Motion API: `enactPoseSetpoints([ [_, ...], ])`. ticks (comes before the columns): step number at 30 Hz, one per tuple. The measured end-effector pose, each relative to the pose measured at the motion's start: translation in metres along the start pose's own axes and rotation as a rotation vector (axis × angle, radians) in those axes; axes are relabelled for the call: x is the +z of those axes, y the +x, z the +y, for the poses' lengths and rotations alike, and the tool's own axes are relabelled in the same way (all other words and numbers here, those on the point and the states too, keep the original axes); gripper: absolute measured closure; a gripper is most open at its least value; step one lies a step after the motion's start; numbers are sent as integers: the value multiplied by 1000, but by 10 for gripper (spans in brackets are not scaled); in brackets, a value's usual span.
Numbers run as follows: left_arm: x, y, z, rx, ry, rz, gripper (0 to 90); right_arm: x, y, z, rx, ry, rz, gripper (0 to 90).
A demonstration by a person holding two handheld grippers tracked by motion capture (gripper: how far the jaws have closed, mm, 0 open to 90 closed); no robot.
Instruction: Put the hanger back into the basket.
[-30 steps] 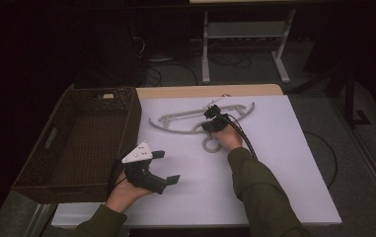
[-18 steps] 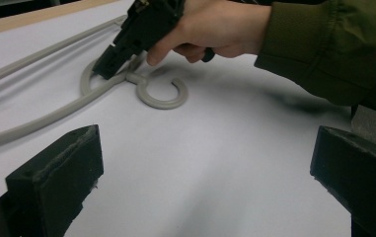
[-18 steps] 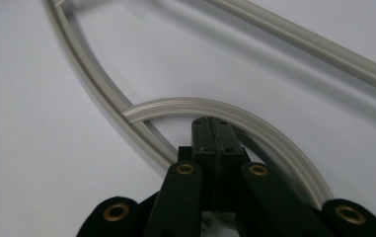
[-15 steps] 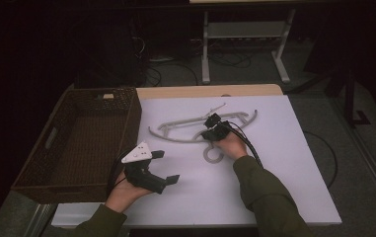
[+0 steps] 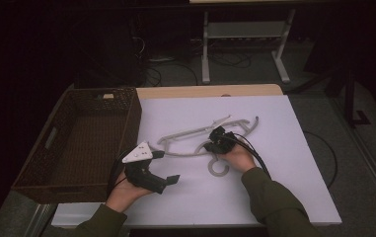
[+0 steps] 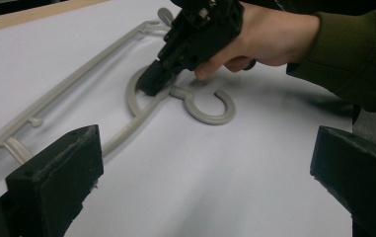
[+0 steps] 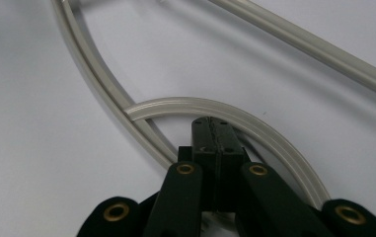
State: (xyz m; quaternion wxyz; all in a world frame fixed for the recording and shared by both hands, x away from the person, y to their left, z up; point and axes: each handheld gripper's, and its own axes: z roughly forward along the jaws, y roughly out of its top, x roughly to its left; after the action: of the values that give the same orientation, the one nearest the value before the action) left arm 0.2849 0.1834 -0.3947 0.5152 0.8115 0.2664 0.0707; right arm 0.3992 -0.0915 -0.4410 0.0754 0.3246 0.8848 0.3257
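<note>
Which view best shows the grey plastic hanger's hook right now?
The left gripper view: the grey plastic hanger's hook lies whole beside the right gripper. The high view shows it small. The right gripper view has just the hanger's curved bars.

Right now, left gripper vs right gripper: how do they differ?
Left gripper has its jaws wide apart and holds nothing; right gripper has its jaws shut on the grey hanger. The left hovers near the wicker basket, off the hanger; the right sits at the hanger's neck. Both are black, hand-held, over the white sheet.
</note>
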Motion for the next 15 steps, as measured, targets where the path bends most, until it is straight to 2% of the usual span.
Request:
enactPoseSetpoints([
  [5,-1,0,1,8,2,-2,0,-8,13,-8,-41,24,13,894],
  [9,-1,0,1,6,1,1,0,-11,16,-11,-53,23,14,893],
  [10,-1,0,1,6,0,2,0,-15,17,-6,-33,-22,31,893],
  [13,-1,-1,1,8,-1,2,0,-16,20,2,-20,-51,51,894],
  [15,0,-1,1,10,-2,0,0,-12,25,11,-33,-64,66,894],
])
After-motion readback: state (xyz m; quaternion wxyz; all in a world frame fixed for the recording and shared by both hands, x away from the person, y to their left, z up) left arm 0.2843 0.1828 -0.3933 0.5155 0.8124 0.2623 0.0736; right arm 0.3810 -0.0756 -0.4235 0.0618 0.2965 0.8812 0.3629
